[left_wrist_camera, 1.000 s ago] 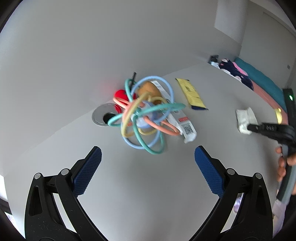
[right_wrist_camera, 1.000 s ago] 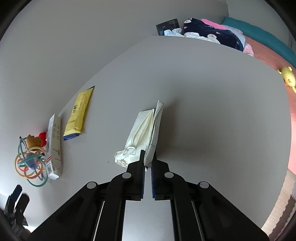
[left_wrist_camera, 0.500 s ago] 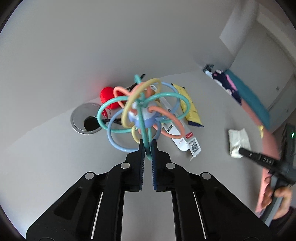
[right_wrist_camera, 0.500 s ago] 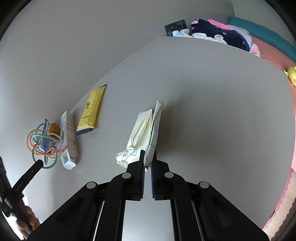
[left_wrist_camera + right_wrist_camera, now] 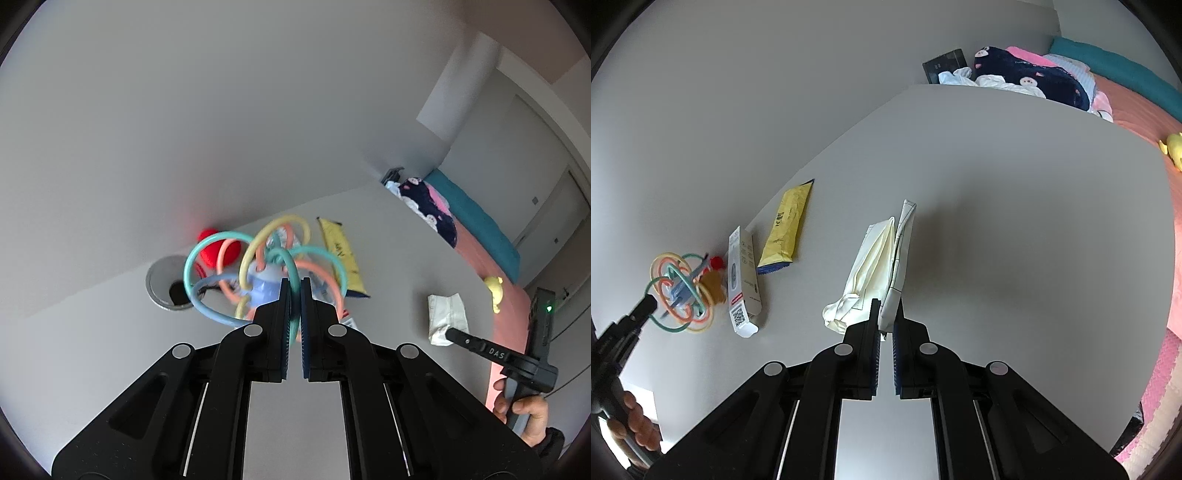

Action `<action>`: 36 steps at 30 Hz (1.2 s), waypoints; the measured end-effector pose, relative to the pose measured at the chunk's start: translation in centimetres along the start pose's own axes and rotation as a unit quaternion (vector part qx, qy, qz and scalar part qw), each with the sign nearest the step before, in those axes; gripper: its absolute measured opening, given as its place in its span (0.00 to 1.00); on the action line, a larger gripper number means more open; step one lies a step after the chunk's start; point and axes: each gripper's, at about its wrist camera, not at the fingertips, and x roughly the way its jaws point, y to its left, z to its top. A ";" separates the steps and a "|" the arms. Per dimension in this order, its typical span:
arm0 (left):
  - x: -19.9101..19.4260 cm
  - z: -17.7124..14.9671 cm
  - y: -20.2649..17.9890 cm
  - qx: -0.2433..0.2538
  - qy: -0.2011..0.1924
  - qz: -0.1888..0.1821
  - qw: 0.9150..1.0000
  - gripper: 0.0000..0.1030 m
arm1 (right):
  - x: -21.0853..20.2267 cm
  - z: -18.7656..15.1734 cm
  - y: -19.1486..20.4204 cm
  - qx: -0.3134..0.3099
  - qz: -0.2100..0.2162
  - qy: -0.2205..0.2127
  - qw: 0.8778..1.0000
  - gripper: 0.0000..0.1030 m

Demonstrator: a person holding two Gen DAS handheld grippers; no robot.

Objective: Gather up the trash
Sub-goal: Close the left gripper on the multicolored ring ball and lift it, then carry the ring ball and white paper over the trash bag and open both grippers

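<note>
My left gripper [image 5: 294,295] is shut on a teal loop of a toy of coloured rings [image 5: 258,266] and holds it above the grey table [image 5: 92,350]. My right gripper [image 5: 885,314] is shut on the near end of a crumpled white wrapper [image 5: 879,258], which hangs just above the table; it also shows in the left wrist view [image 5: 445,317]. A yellow wrapper [image 5: 785,229] and a white carton [image 5: 742,280] lie on the table left of it. The ring toy [image 5: 679,291] shows at the far left, held up by the left gripper [image 5: 646,304].
A round metal cable hole [image 5: 166,288] sits in the table by a red object [image 5: 218,251]. A small brown toy [image 5: 714,284] lies by the carton. Beyond the table's far edge is a bed [image 5: 1126,103] with dark and pink clothes and a yellow toy [image 5: 1174,146].
My left gripper went from open to shut on a loop of the ring toy and has lifted it off the table. My right gripper stays shut on the white wrapper.
</note>
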 end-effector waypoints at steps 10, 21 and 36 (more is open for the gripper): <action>-2.2 0.2 -3.9 0.031 -0.009 -0.016 0.999 0.04 | -4.0 -0.3 -0.9 0.004 0.015 -0.028 0.999 0.06; -2.2 -1.6 -12.1 0.086 -0.003 -0.047 0.995 0.04 | -10.2 -1.6 -5.9 0.028 0.006 -0.068 0.997 0.06; 1.3 -7.7 -27.7 0.181 0.053 -0.130 0.973 0.04 | -19.4 -5.7 -17.6 0.091 -0.046 -0.122 0.987 0.06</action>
